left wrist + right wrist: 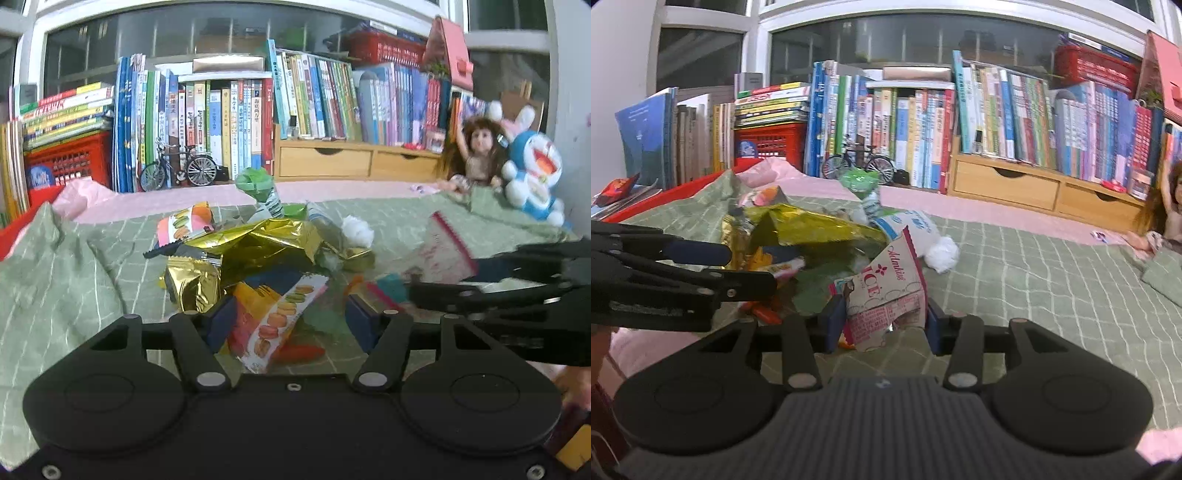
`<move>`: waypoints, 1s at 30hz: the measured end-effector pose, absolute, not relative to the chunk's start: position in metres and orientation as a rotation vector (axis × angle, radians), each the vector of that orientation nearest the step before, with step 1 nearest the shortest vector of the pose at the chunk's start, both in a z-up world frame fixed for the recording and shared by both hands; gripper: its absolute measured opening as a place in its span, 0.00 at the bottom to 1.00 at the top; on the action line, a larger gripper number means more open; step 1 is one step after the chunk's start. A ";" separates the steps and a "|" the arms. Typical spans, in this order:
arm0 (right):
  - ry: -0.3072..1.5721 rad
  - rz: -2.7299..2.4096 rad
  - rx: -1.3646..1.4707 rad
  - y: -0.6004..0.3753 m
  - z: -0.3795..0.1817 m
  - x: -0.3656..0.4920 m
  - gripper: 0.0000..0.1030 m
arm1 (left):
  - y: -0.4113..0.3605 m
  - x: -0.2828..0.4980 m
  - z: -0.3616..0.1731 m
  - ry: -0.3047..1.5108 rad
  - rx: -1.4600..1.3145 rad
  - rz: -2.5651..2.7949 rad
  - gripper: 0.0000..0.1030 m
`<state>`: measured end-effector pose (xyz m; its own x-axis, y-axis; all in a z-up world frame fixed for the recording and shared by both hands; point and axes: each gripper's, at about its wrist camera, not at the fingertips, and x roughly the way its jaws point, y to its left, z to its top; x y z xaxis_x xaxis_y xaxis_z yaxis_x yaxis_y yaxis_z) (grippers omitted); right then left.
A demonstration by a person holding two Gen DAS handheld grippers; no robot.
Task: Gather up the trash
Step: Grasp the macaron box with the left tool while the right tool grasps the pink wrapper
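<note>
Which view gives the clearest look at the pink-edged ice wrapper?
The right wrist view: the ice wrapper sits close and sharp between the right hand-held gripper fingers, with its print legible. The left wrist view shows the same wrapper only off to the side, blurred, at that hand-held gripper's tip.

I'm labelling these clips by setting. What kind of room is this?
Probably a child's bedroom or study: packed rows of books, a doll, and a bed-like green checked cover.

In the left wrist view, the right hand-held gripper (413,291) at right is motion-blurred, its body cut off by the frame edge; the pink wrapper (439,254) beside it smears.
</note>
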<state>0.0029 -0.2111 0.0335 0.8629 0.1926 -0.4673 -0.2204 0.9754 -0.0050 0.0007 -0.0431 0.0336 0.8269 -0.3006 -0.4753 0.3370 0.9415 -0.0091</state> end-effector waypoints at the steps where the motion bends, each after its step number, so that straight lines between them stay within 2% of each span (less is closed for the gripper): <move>1: 0.486 0.214 -0.059 -0.213 0.033 0.002 0.49 | -0.046 0.004 0.031 0.485 0.091 -0.321 0.61; 3: 0.488 0.211 -0.060 -0.215 0.031 0.000 0.49 | -0.049 0.011 0.028 0.475 0.103 -0.300 0.63; 6: 0.490 0.208 -0.059 -0.217 0.030 0.000 0.51 | -0.049 0.025 0.023 0.480 0.074 -0.284 0.75; 9: 0.491 0.206 -0.053 -0.218 0.028 0.000 0.51 | -0.046 0.039 0.019 0.511 0.038 -0.300 0.75; 12: 0.492 0.208 -0.047 -0.218 0.027 -0.001 0.52 | -0.043 0.047 0.013 0.573 -0.001 -0.324 0.64; 13: 0.493 0.209 -0.046 -0.219 0.026 -0.001 0.52 | -0.042 0.047 0.012 0.590 -0.015 -0.329 0.53; 14: 0.494 0.209 -0.045 -0.219 0.026 0.000 0.52 | -0.041 0.047 0.011 0.599 -0.022 -0.331 0.48; 16: 0.497 0.211 -0.041 -0.219 0.025 0.000 0.52 | -0.040 0.042 0.012 0.610 -0.021 -0.338 0.45; 30: 0.489 0.223 0.020 -0.224 0.036 -0.013 0.52 | -0.037 -0.007 0.049 0.537 -0.008 -0.388 0.43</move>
<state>-0.0130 -0.2237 0.0362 0.8590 0.2175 -0.4635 -0.2078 0.9755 0.0727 -0.0073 -0.0365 0.0487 0.7887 -0.3622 -0.4968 0.3578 0.9275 -0.1082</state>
